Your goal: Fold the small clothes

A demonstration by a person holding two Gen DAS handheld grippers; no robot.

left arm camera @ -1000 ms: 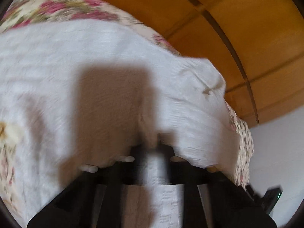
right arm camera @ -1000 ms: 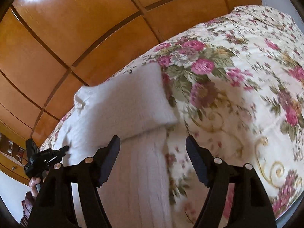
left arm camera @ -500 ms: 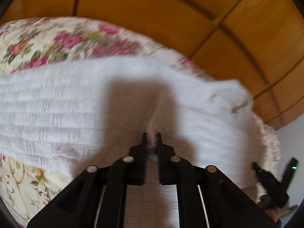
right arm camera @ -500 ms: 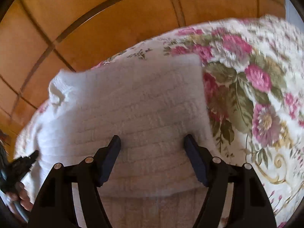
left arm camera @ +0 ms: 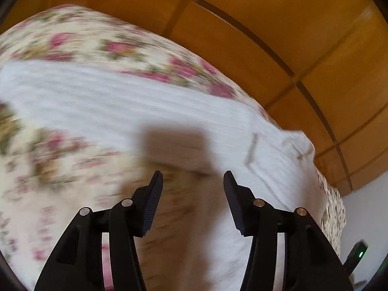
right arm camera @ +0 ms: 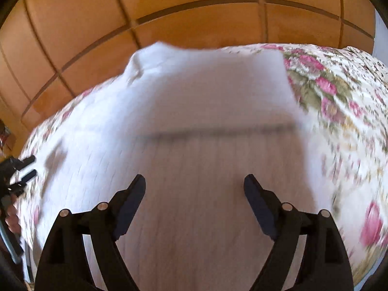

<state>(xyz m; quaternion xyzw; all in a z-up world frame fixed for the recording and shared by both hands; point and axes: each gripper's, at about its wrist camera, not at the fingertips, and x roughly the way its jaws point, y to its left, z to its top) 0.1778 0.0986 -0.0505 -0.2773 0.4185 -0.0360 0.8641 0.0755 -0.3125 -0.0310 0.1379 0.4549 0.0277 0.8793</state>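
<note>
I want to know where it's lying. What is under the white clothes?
The white garment lies on a flowery bedspread, which shows around its edges. One part is folded over itself. Whatever is beneath the middle is covered, so it cannot be seen.

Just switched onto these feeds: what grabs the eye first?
A white knit garment sprawls across the middle of a rose-print bedspread, one part folded over itself. Orange wooden panelling fills the background. Both grippers, left and right, hang open and empty above the cloth.

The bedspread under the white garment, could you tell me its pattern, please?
Cream bedspread with pink roses and green leaves, clearest in the right wrist view.
</note>
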